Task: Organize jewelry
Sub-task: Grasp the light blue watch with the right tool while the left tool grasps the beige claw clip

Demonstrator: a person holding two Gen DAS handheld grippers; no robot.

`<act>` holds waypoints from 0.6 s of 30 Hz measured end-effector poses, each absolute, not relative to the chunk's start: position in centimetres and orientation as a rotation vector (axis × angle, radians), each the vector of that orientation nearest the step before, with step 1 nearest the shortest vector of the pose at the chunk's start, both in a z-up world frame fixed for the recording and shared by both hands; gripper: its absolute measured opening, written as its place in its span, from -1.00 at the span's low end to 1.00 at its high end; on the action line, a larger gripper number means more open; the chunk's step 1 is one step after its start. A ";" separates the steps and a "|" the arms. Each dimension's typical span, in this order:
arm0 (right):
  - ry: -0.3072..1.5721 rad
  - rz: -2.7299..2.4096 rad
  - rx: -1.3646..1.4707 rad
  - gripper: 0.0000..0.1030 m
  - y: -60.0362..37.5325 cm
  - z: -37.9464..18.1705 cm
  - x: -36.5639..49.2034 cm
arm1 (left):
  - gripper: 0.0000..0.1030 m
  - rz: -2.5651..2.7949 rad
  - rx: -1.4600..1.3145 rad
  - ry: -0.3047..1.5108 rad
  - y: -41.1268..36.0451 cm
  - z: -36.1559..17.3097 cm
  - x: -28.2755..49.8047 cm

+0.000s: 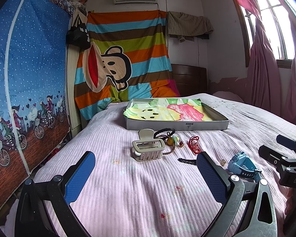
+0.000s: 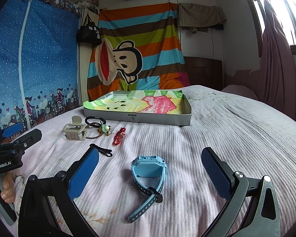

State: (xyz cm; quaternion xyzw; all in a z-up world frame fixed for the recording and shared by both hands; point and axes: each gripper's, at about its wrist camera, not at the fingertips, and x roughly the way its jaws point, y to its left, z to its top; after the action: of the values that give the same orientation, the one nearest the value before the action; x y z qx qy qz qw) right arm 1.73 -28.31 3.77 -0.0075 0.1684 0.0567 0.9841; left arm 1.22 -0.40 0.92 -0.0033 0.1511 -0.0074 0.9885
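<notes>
A shallow grey box (image 1: 177, 126) (image 2: 138, 118) lined with a colourful cloth sits far on the bed. In front of it lie a beige hair claw (image 1: 148, 148) (image 2: 75, 132), a black hair tie with beads (image 1: 165, 133) (image 2: 94, 120), a red bracelet (image 1: 194, 144) (image 2: 119, 136), a black clip (image 1: 186, 161) (image 2: 102, 150), a small gold piece (image 1: 223, 162) and a blue watch (image 1: 243, 165) (image 2: 148, 169). My left gripper (image 1: 146, 169) is open and empty, short of the claw. My right gripper (image 2: 150, 171) is open with the watch between its fingers, not touching it.
The bed has a pale pink ribbed cover (image 1: 148, 197). A blue printed wardrobe (image 1: 25, 79) stands at the left, a striped monkey sheet (image 1: 124, 59) hangs behind. Pink curtains and a window (image 1: 270, 39) are at the right. The right gripper also shows in the left wrist view (image 1: 286, 158).
</notes>
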 end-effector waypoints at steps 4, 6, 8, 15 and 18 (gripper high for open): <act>0.358 0.122 -0.019 0.98 -28.4 3.9 2.6 | 1.00 -0.021 -0.028 0.414 0.1 1.0 3.8; 0.367 0.128 -0.027 0.98 -28.3 3.9 3.1 | 1.00 -0.043 -0.065 0.498 0.6 0.6 5.4; 0.381 0.130 -0.037 0.98 -28.2 3.9 3.5 | 1.00 -0.065 -0.108 0.563 1.1 0.4 6.7; 0.453 0.136 -0.031 0.98 -28.6 3.5 5.4 | 1.00 -0.104 -0.119 0.654 0.5 -0.1 9.4; 0.502 0.145 -0.011 0.98 -28.8 2.9 6.5 | 1.00 -0.116 -0.097 0.675 -0.3 -0.3 10.1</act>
State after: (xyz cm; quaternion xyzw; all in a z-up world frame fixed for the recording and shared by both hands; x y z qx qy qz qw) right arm 6.45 -28.75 2.89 -0.0057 0.2482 0.0719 0.9660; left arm 10.09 -0.27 -0.27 -0.0477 0.3310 -0.0569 0.9407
